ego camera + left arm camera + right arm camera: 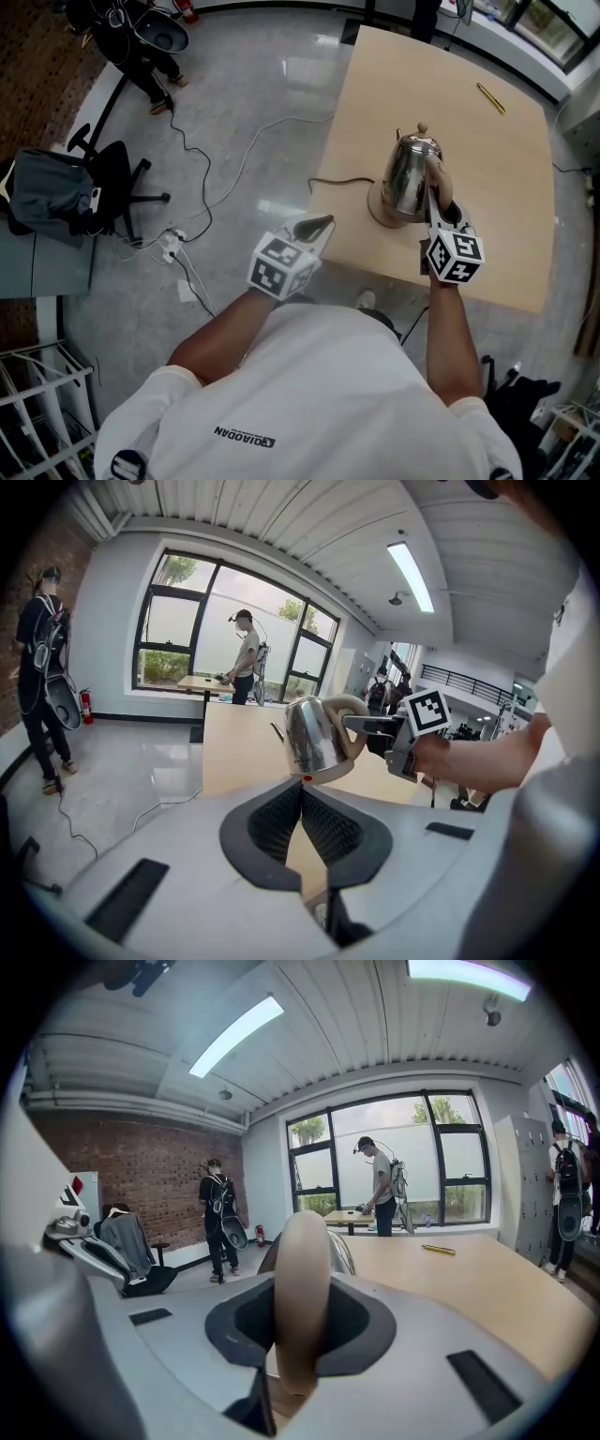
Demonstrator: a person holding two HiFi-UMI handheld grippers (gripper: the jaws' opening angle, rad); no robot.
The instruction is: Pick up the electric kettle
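Observation:
The shiny steel electric kettle (pixel 410 173) with a tan handle hangs just above its round tan base (pixel 378 214) on the wooden table (pixel 506 187). My right gripper (pixel 439 211) is shut on the kettle's handle (pixel 302 1279), which fills the gap between its jaws in the right gripper view. The left gripper view shows the kettle (pixel 314 738) held up by the right gripper (pixel 370 726). My left gripper (pixel 319 225) stays at the table's near left edge, its jaws together at the tips (pixel 302 785) with nothing in them.
A black cord (pixel 342 181) runs from the base off the table's left edge. A yellow pen (pixel 490 97) lies at the far right of the table. On the floor to the left are an office chair (pixel 103 183), cables and a power strip (pixel 171 246). People stand far off (pixel 246 656).

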